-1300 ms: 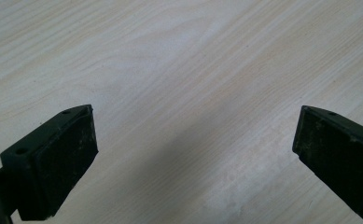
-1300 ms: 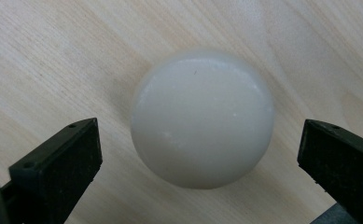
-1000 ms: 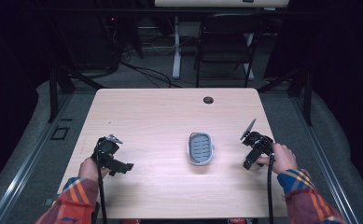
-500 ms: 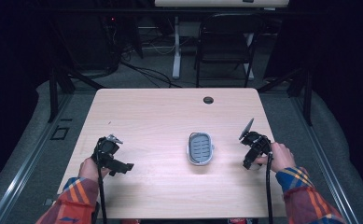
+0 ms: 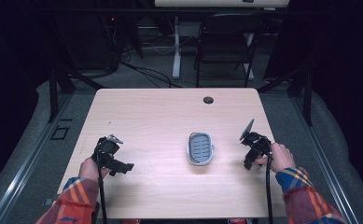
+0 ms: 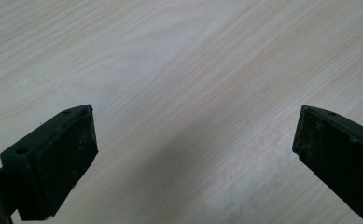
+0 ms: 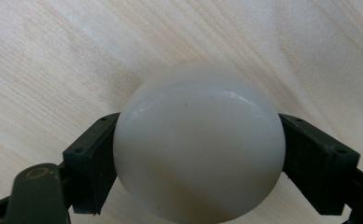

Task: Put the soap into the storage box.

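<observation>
My right gripper [image 7: 202, 155] has a smooth off-white rounded object [image 7: 198, 140], like a bar of soap, between its jaws. The jaws have just been closing, and both pads now press on its sides just above the wood. In the high view the right gripper [image 5: 248, 162] is at the table's right side, a hand behind it. A grey oval ribbed dish [image 5: 200, 148] lies in the middle of the table, to the left of that gripper. My left gripper [image 6: 193, 149] stands open over bare wood with nothing between its pads. The high view places the left gripper [image 5: 122, 167] at the table's left front.
The light wooden table [image 5: 170, 112] has a round cable hole [image 5: 208, 100] near its far edge. A dark chair [image 5: 226, 42] and floor cables stand beyond the table. Both forearms in plaid sleeves come in over the front edge.
The right gripper's jaws look narrower than a second ago. Both hands keep nearly the same place, and the dish has not moved.
</observation>
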Demonstrator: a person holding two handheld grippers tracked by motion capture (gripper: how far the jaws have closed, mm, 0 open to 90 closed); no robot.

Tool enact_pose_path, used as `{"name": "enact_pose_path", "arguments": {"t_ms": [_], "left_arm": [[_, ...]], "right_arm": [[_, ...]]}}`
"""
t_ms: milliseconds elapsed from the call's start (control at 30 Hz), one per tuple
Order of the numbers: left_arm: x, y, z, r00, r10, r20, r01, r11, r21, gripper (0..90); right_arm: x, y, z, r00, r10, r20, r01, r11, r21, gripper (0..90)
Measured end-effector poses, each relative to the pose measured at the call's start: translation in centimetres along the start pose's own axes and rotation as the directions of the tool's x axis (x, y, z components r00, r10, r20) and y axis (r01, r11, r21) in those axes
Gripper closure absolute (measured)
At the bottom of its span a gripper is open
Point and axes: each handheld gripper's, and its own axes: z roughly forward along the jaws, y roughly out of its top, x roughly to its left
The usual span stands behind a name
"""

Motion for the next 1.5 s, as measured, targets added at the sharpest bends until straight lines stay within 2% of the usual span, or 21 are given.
{"name": "enact_pose_path", "arguments": {"t_ms": [100,167,267,333,433,700,767,833,867,933,1100,1200,1300,1367,1433,1500], "left_arm": [[0.0,0.0,0.0,1.0,0.002,0.001,-0.002,1.0,0.003,0.0],[0.0,0.0,0.0,1.0,0.002,0.0,-0.002,1.0,0.003,0.0],[0.0,0.0,0.0,1.0,0.001,0.0,-0.001,1.0,0.002,0.0],[0.0,0.0,0.0,1.0,-0.001,-0.002,0.001,1.0,0.002,0.0],[0.0,0.0,0.0,1.0,0.0,-0.001,0.0,1.0,0.002,0.0],[0.0,0.0,0.0,1.0,0.001,0.0,-0.001,1.0,0.002,0.0],[0.0,0.0,0.0,1.0,0.001,0.001,-0.001,1.0,0.004,0.0],[0.0,0.0,0.0,1.0,0.001,0.001,-0.001,1.0,0.003,0.0],[0.0,0.0,0.0,1.0,0.0,0.0,0.0,1.0,0.003,0.0],[0.1,0.0,0.0,1.0,0.0,0.0,0.0,1.0,0.004,0.0],[0.0,0.0,0.0,1.0,0.002,0.003,-0.002,1.0,0.003,0.0],[0.0,0.0,0.0,1.0,0.0,0.001,0.0,1.0,0.001,0.0],[0.0,0.0,0.0,1.0,0.002,0.001,-0.002,1.0,0.002,0.0],[0.0,0.0,0.0,1.0,0.001,0.001,-0.001,1.0,0.002,0.0],[0.0,0.0,0.0,1.0,0.005,0.001,-0.005,1.0,0.004,0.0],[0.0,0.0,-0.1,1.0,0.005,0.001,-0.005,1.0,0.006,0.0]], "right_arm": [[0.1,0.0,0.3,0.9998,0.017,-0.012,-0.017,1.0,-0.019,19.1],[0.0,0.1,0.2,1.0,-0.003,-0.007,0.003,1.0,0.01,20.6],[0.2,0.2,0.4,0.9998,0.009,-0.018,-0.009,1.0,-0.008,23.8],[0.1,0.4,0.2,1.0,-0.006,-0.006,0.007,1.0,0.02,23.9],[0.1,0.3,0.3,0.9999,0.005,-0.011,-0.005,1.0,0.005,24.1],[0.2,0.3,0.1,1.0,0.0,0.006,0.0,1.0,0.018,24.2],[0.3,0.1,0.1,0.9999,0.016,0.001,-0.016,1.0,-0.008,24.2],[0.2,0.2,-0.2,1.0,-0.001,0.009,0.001,1.0,0.006,24.2],[0.3,0.1,-0.1,0.9999,0.012,0.007,-0.012,1.0,-0.014,24.2],[0.3,0.1,-0.3,0.9998,-0.009,0.018,0.01,1.0,-0.009,24.2],[0.4,0.1,-0.7,0.9999,-0.008,0.015,0.008,1.0,-0.001,24.2],[0.5,0.1,-0.8,0.9999,0.002,0.011,-0.002,1.0,-0.022,24.3],[0.6,0.1,-1.0,0.9998,-0.014,0.015,0.014,1.0,-0.013,24.3],[0.8,0.1,-1.1,0.9999,-0.006,0.013,0.006,1.0,-0.028,24.3],[0.8,0.2,-1.4,0.9995,-0.024,0.019,0.025,1.0,-0.005,24.3],[0.8,0.2,-1.4,0.9996,-0.022,0.015,0.022,1.0,-0.009,24.3]]}}
